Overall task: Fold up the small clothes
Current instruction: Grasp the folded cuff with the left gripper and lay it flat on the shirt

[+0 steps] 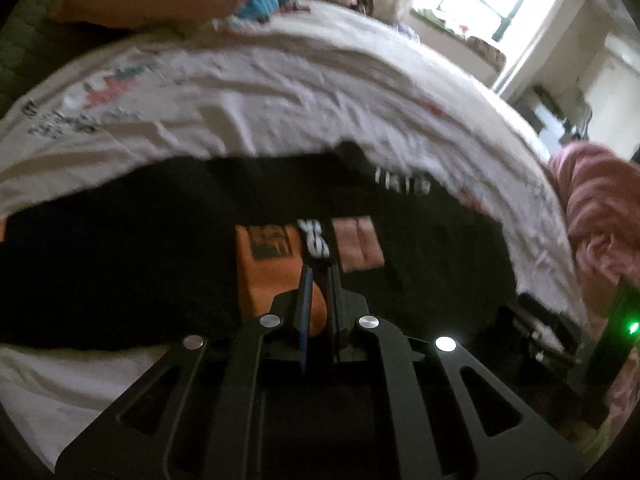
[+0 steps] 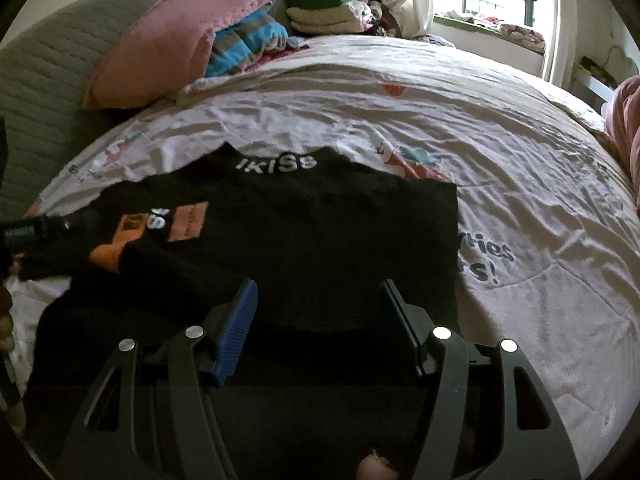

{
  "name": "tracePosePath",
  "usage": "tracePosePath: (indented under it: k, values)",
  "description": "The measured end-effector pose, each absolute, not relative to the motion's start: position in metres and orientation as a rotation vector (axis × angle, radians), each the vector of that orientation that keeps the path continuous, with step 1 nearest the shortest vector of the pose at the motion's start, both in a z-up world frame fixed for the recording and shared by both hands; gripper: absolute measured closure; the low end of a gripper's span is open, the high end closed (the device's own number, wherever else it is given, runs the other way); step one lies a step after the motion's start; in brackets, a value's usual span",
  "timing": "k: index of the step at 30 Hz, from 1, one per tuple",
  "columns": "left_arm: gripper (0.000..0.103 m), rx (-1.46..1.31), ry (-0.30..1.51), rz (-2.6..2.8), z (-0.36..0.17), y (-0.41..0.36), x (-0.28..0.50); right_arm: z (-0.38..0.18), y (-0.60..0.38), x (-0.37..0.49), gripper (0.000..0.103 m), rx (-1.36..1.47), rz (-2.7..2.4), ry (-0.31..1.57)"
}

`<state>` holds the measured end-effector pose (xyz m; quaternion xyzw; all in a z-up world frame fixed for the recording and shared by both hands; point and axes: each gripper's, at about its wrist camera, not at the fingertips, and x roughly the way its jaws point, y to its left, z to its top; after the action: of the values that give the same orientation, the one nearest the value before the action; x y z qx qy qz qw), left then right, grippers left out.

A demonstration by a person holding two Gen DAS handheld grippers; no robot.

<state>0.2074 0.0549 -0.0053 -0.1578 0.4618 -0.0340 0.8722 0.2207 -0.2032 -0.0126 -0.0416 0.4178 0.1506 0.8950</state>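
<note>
The black top [image 2: 304, 240], its collar reading "iKISs", lies on the bed [image 2: 500, 152]. The left claw [image 1: 318, 270] is closed empty; the right claw [image 2: 316, 288] gapes.

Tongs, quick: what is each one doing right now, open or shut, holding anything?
Left tongs: shut; whether they pinch the black shirt cannot be told.
Right tongs: open, holding nothing, above the shirt.

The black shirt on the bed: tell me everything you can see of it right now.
The black shirt lies spread on the printed bedsheet, white "IKISS" lettering at its collar and orange and pink patches on the chest. Soft knit by its look. One sleeve is folded across the orange patch. The left gripper is shut over it; the right gripper hangs open above its hem.
</note>
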Motion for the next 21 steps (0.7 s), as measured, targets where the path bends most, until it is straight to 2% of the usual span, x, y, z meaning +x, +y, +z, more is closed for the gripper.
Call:
tracePosePath:
  k: [6,10,14,16,20,21]
  values:
    - [0.095,-0.319,1.060,-0.048,-0.046,0.055,0.206,-0.036,-0.210,0.231,0.037,-0.098,0.248,0.938]
    - [0.092,-0.315,1.038,-0.073,-0.043,0.059,0.198,-0.049,-0.218,0.235,0.036,-0.053,0.233,0.986]
    - [0.088,-0.304,1.015,-0.068,-0.034,0.061,0.188,-0.040,-0.217,0.228,0.030,-0.035,0.255,0.954]
    - [0.078,-0.297,0.995,-0.054,-0.027,0.062,0.184,-0.034,-0.215,0.222,0.029,-0.035,0.272,0.932]
    - [0.072,-0.271,0.960,-0.046,-0.014,0.064,0.176,-0.018,-0.210,0.207,0.014,-0.044,0.288,0.877]
    - [0.068,-0.261,0.950,-0.045,-0.010,0.065,0.173,-0.014,-0.209,0.205,0.013,-0.041,0.294,0.864]
